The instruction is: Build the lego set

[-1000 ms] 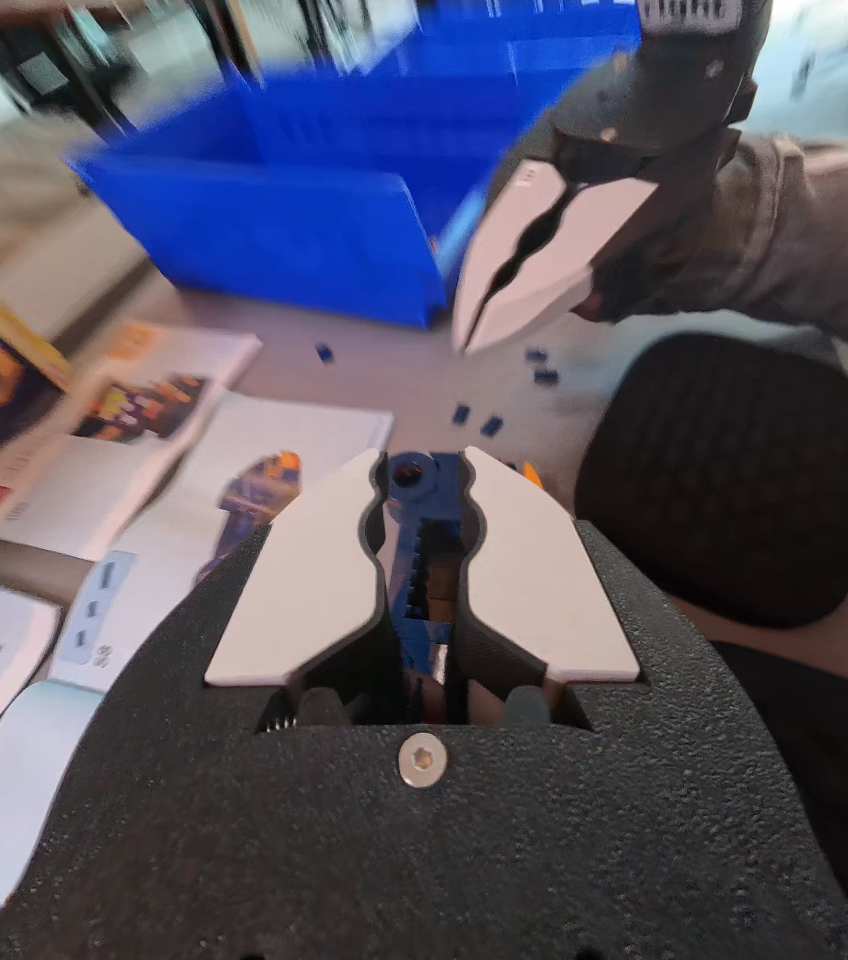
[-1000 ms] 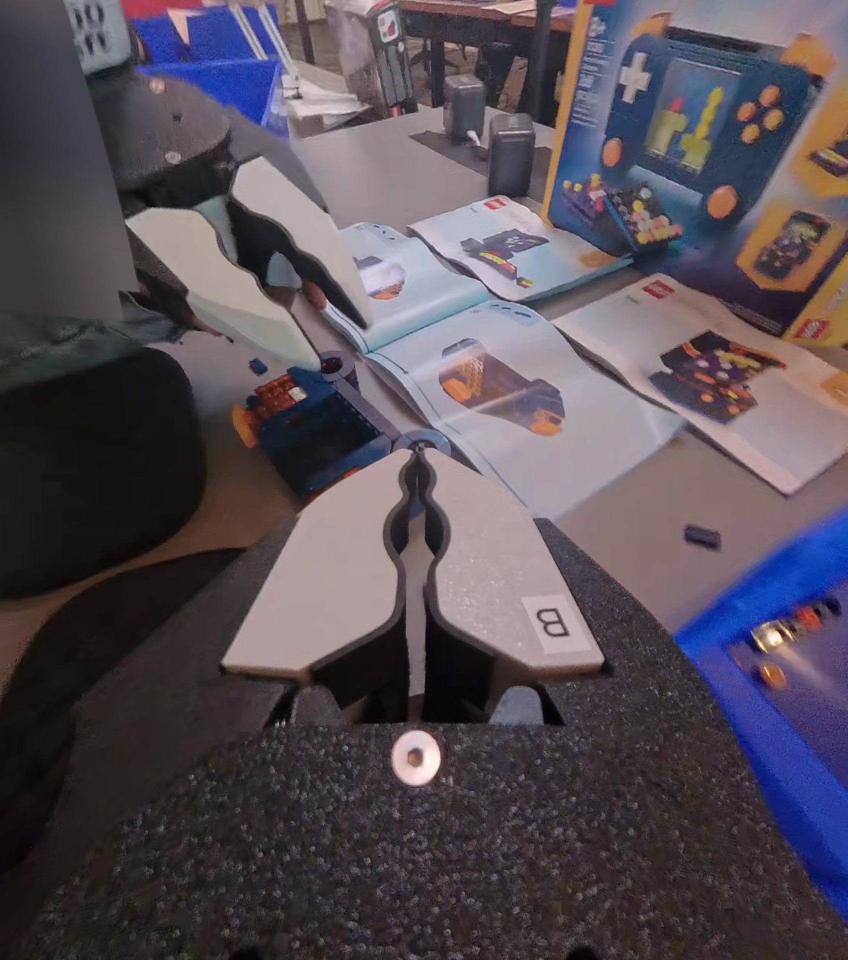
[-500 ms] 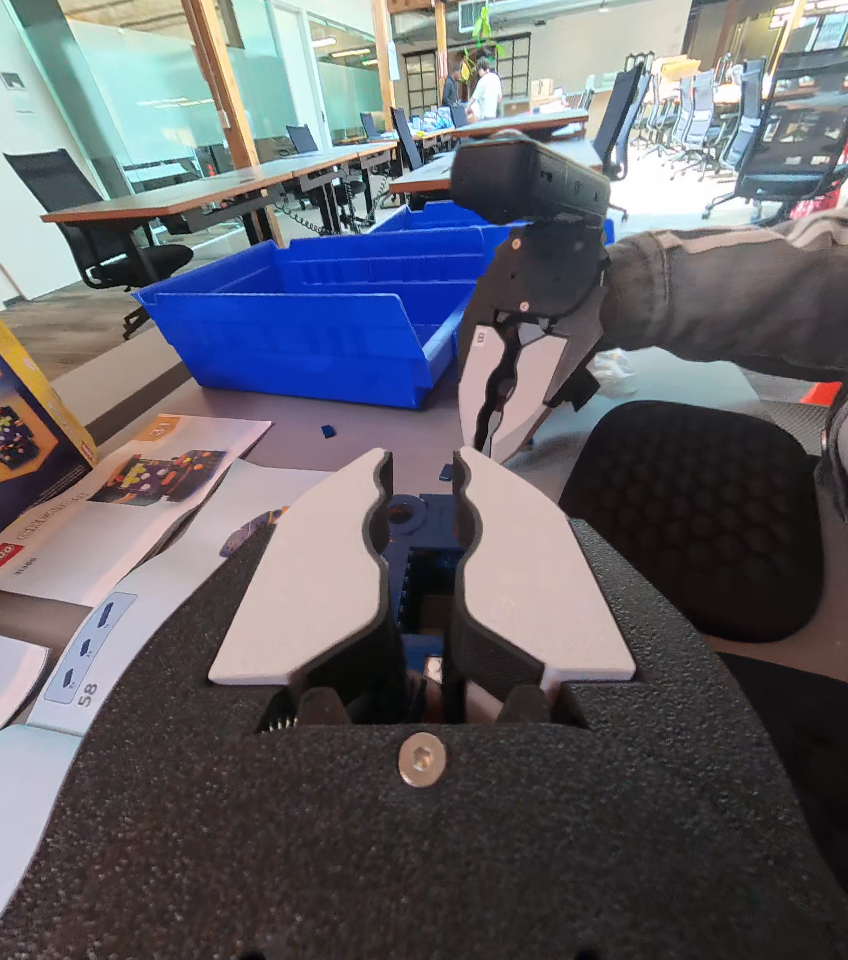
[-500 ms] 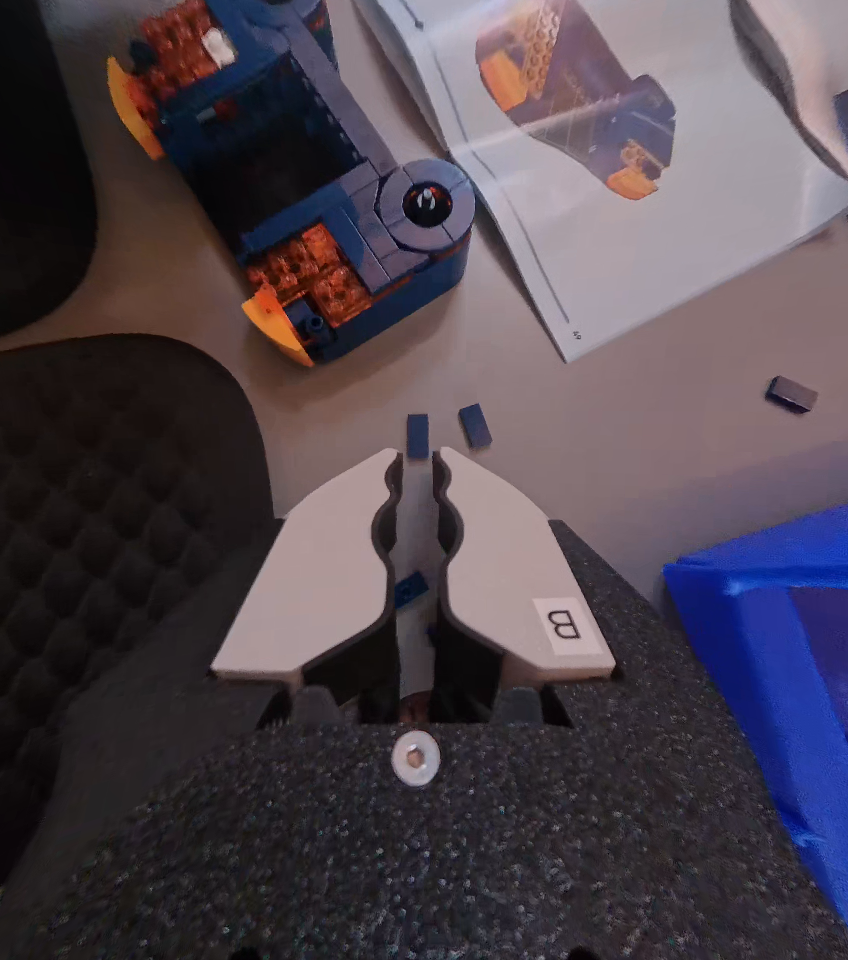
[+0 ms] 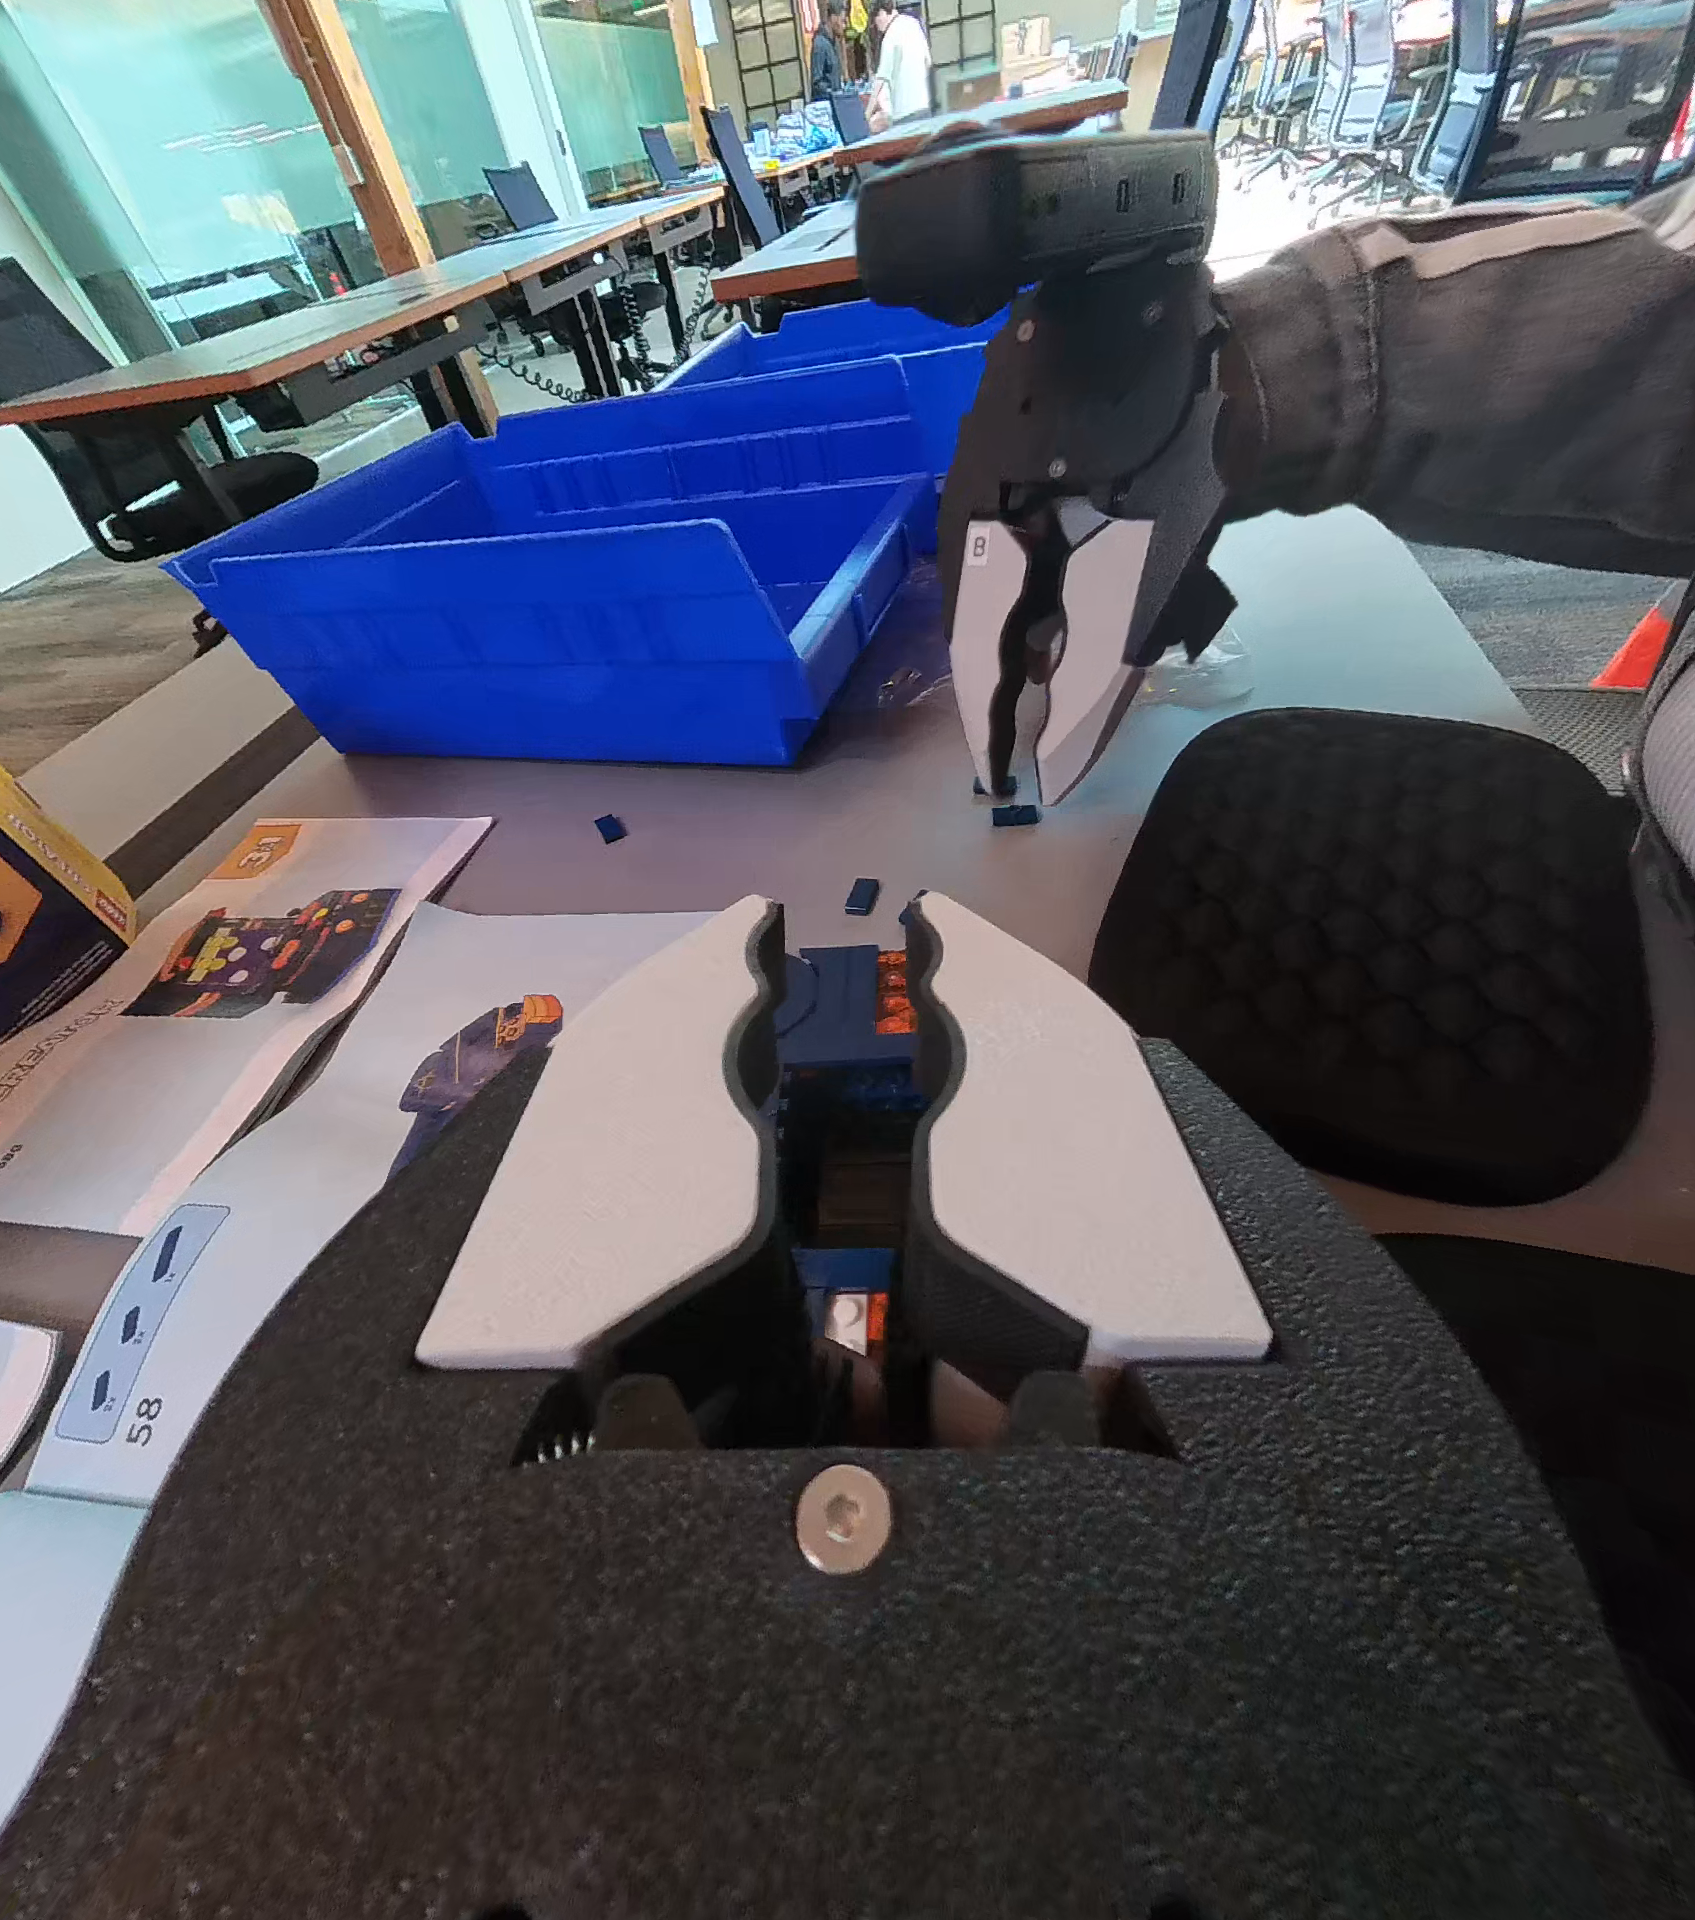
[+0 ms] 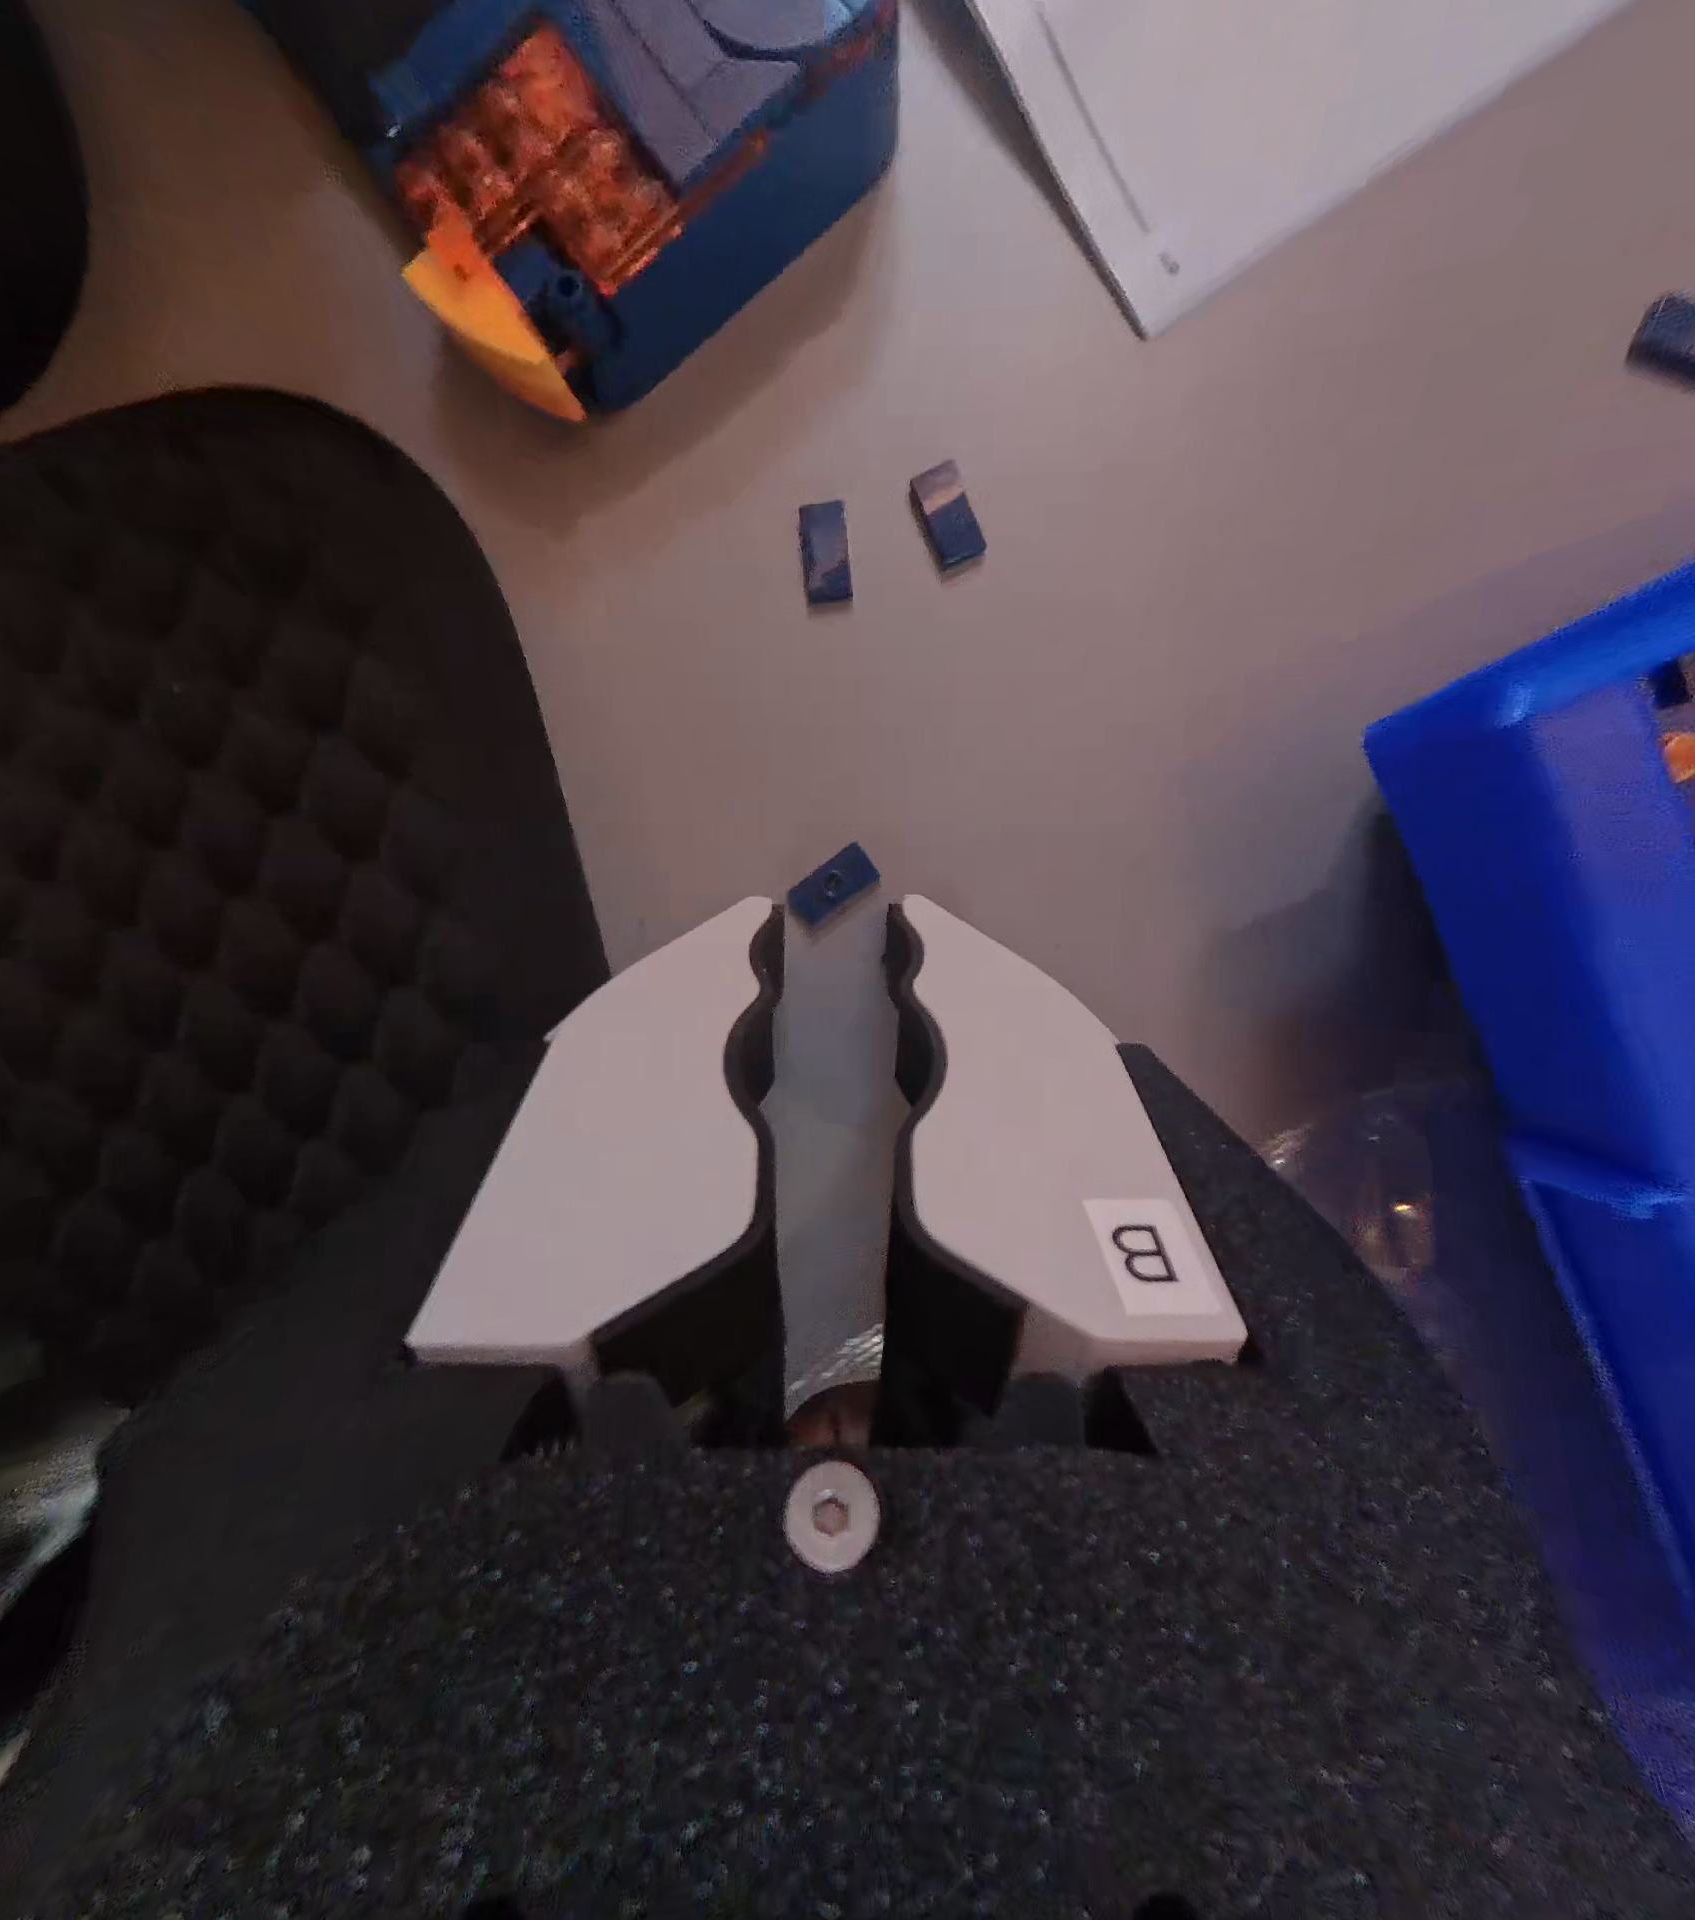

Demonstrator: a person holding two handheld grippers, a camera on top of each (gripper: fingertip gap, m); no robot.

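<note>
Centrally in the left wrist view, the blue-and-orange lego model [image 5: 848, 1023] is being gripped by the left tool [image 5: 843, 914]. Lower-centre in the right wrist view, the right tool [image 6: 830, 906] is being held slightly parted over a small blue piece [image 6: 830, 881] on the desk [image 6: 1186, 623], nothing gripped.

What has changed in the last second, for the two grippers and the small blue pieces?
The right gripper swung down from above the model to the table and opened; its tips now straddle a small blue plate without gripping it yet. The left gripper stayed around the blue and orange lego model. The two blue tiles and the blue bin did not move.
</note>
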